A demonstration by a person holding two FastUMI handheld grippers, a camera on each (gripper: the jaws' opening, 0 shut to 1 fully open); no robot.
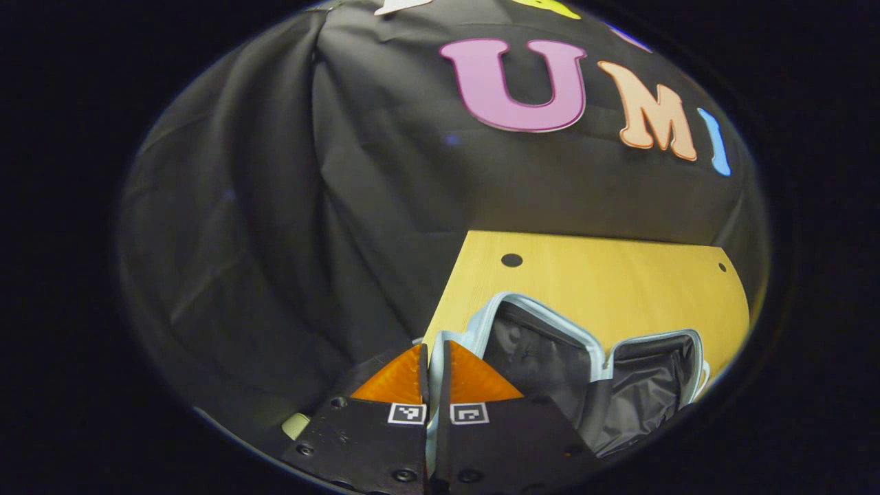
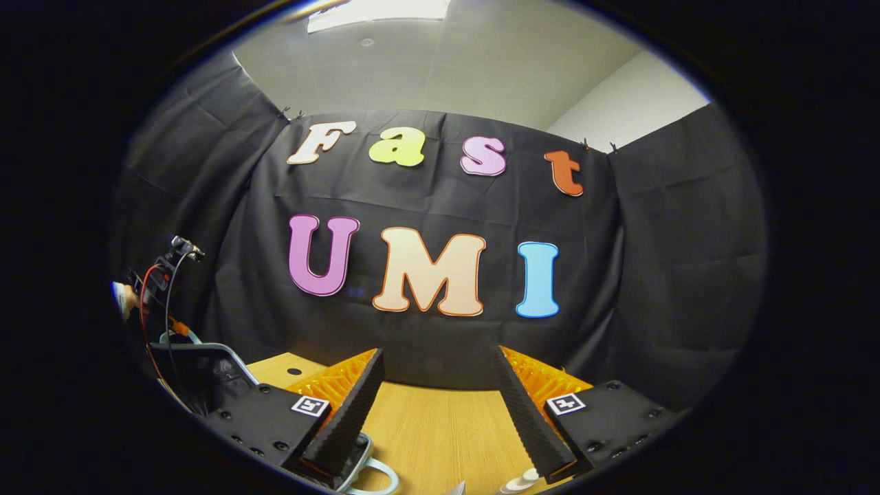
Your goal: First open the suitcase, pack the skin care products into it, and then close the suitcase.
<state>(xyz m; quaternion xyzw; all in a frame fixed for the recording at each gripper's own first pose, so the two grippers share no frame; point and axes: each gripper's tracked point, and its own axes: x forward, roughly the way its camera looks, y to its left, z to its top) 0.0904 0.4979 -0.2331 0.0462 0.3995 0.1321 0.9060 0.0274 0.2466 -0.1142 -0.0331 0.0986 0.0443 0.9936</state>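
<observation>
Suitcase (image 1: 584, 371) lies open on the table (image 1: 619, 275); left gripper (image 1: 434, 364) pinches its pale blue rim, right gripper (image 2: 440, 405) gapes wide.

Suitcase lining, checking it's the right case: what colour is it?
Black lining, with a pale blue rim; clearest in the left gripper view.

Dim booth, ceiling light (image 2: 378, 10) glaring overhead; strong fisheye bending at edges; focus sharp.

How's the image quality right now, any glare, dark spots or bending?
Left gripper view: sharp, but the open suitcase has a dark, shadowed lining, and the table edges bow from fisheye. Right gripper view: a ceiling light blows out at the top; the table is evenly lit.
</observation>
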